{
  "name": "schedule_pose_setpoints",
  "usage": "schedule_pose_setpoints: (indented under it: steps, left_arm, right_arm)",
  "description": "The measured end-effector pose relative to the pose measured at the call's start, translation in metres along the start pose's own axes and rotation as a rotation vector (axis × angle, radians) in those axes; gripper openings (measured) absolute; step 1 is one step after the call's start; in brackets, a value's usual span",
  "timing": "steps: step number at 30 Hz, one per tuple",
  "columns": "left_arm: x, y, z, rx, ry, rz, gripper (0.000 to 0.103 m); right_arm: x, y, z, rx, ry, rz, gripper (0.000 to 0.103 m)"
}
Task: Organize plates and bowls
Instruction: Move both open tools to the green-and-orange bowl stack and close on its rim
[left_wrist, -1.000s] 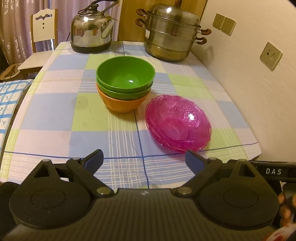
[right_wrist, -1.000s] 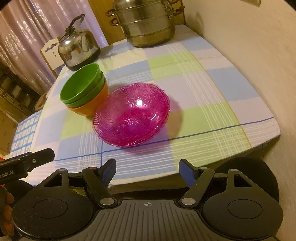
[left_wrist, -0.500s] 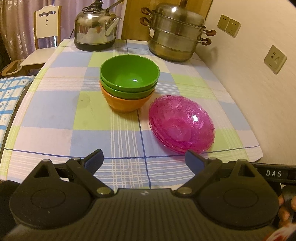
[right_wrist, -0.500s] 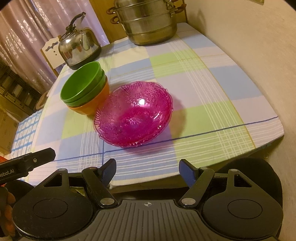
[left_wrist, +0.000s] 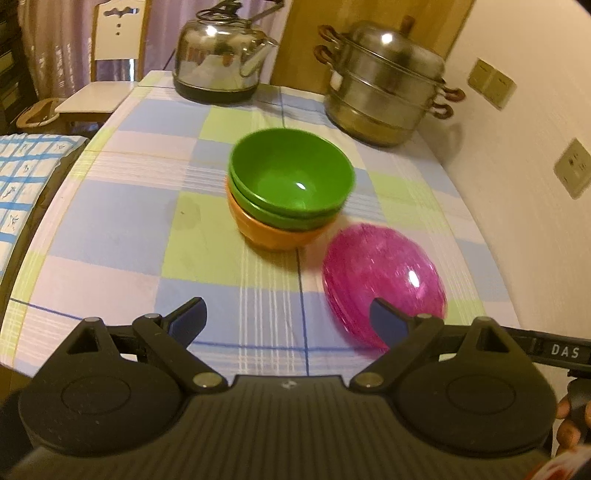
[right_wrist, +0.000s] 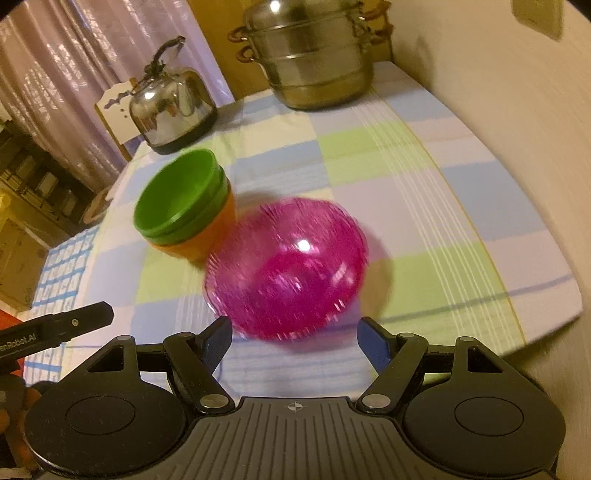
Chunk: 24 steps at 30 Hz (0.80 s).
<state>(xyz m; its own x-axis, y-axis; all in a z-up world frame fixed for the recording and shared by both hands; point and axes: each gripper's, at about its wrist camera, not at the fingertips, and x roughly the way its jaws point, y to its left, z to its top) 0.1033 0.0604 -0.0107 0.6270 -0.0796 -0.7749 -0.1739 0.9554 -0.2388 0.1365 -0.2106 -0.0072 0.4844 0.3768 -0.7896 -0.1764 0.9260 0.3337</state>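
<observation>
In the centre of the right wrist frame sat the pink glass plates (right_wrist: 288, 269), nested on the checked tablecloth (right_wrist: 424, 206), just beside a stack of green bowls (right_wrist: 177, 199) on an orange bowl (right_wrist: 207, 240) at centre left. My right gripper (right_wrist: 293, 339) hung before the pink rim, jaws apart and empty. In the left wrist frame my left gripper (left_wrist: 288, 317) was likewise open, holding nothing, with the stack at the centre. Everything looked sorted already — I judged the best move was retreating level, without nudging the glass.
</observation>
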Motion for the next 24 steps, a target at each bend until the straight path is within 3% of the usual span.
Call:
schedule_pose_setpoints:
  steps: [12, 22, 24]
  left_arm:
    - [0.046, 0.03, 0.07, -0.077, -0.019, 0.034, 0.093]
    - [0.108, 0.052, 0.109, -0.155, 0.053, 0.014, 0.079]
    - [0.119, 0.055, 0.113, -0.17, 0.074, 0.013, 0.075]
  right_arm:
    - [0.056, 0.033, 0.088, -0.078, 0.015, 0.104, 0.074]
    - [0.143, 0.054, 0.148, -0.108, 0.133, 0.166, 0.074]
    - [0.161, 0.054, 0.155, -0.108, 0.166, 0.165, 0.07]
